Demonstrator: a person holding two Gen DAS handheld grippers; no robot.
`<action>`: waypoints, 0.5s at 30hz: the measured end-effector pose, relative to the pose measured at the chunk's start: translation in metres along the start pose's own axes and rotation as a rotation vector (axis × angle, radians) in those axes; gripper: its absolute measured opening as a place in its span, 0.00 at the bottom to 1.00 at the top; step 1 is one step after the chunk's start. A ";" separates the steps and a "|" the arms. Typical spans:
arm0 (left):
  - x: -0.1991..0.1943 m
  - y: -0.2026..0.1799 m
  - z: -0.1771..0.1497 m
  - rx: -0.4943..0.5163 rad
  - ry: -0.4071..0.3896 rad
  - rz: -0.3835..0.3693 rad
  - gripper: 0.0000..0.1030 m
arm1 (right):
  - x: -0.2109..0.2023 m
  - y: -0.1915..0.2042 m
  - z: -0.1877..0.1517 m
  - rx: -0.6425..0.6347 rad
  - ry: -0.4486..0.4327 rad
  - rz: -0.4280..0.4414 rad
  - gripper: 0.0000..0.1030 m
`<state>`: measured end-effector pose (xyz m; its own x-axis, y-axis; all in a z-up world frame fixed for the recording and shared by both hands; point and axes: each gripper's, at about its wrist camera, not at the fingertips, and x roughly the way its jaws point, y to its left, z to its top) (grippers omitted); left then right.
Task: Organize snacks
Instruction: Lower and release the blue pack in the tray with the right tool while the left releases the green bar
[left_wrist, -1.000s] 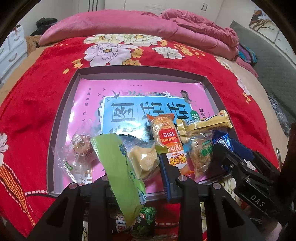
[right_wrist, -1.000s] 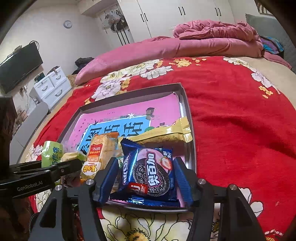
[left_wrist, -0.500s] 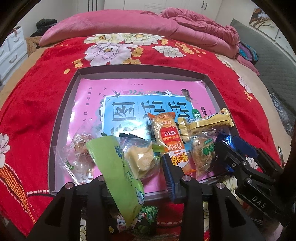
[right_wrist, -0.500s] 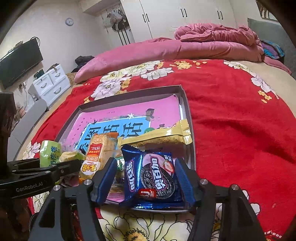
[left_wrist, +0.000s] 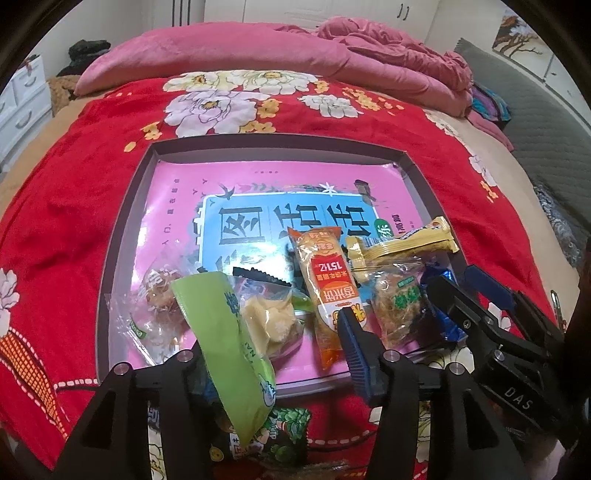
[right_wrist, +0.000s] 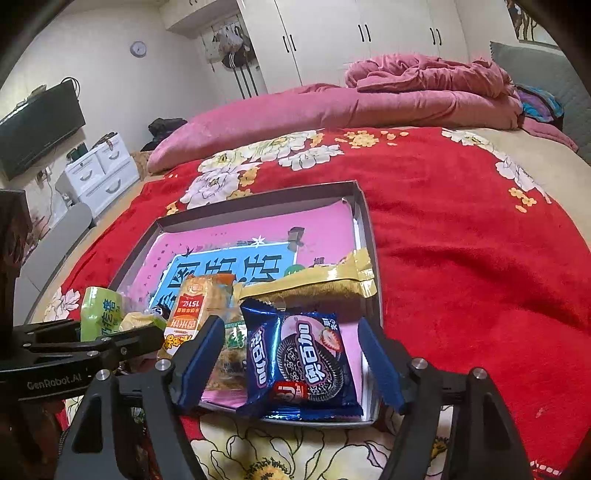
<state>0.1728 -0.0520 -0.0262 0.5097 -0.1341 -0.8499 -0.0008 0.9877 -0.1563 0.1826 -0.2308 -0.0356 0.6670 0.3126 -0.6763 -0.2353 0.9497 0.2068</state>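
A shallow grey tray (left_wrist: 125, 229) lined with a pink and blue sheet lies on the bed. Several snack packs crowd its near edge. My left gripper (left_wrist: 273, 354) hovers at that edge, its jaws opening. A green pack (left_wrist: 225, 343) stands between them, leaning on the left finger, clear of the blue right pad (left_wrist: 354, 350). Beside it lie a clear pastry pack (left_wrist: 269, 317) and an orange rice-cracker pack (left_wrist: 328, 288). My right gripper (right_wrist: 291, 358) is also opening. A blue Oreo pack (right_wrist: 303, 362) lies between its pads in the tray's near right corner, with a gap on each side.
A yellow pack (right_wrist: 314, 284) lies across the tray's right rim. A dark green snack bag (left_wrist: 284, 435) sits on the red floral bedspread (right_wrist: 461, 258) just outside the near edge. A pink quilt (left_wrist: 258, 48) is heaped at the bed's far end. White drawers (right_wrist: 99, 170) stand left.
Both grippers' jaws have widened. The Oreo pack was gripped between the right pads and now lies loose on the tray. The green pack now leans on the left finger alone.
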 end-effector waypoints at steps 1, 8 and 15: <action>-0.001 0.000 0.000 -0.002 -0.003 -0.004 0.57 | -0.001 0.000 0.001 0.001 -0.004 0.002 0.72; -0.019 0.006 0.008 -0.009 -0.031 -0.019 0.63 | -0.015 0.001 0.005 0.004 -0.072 0.023 0.78; -0.045 0.029 0.011 -0.053 -0.079 -0.015 0.64 | -0.021 0.006 0.007 -0.011 -0.097 0.040 0.79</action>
<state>0.1594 -0.0160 0.0132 0.5763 -0.1403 -0.8051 -0.0371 0.9796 -0.1973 0.1721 -0.2312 -0.0147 0.7224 0.3511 -0.5957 -0.2706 0.9363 0.2237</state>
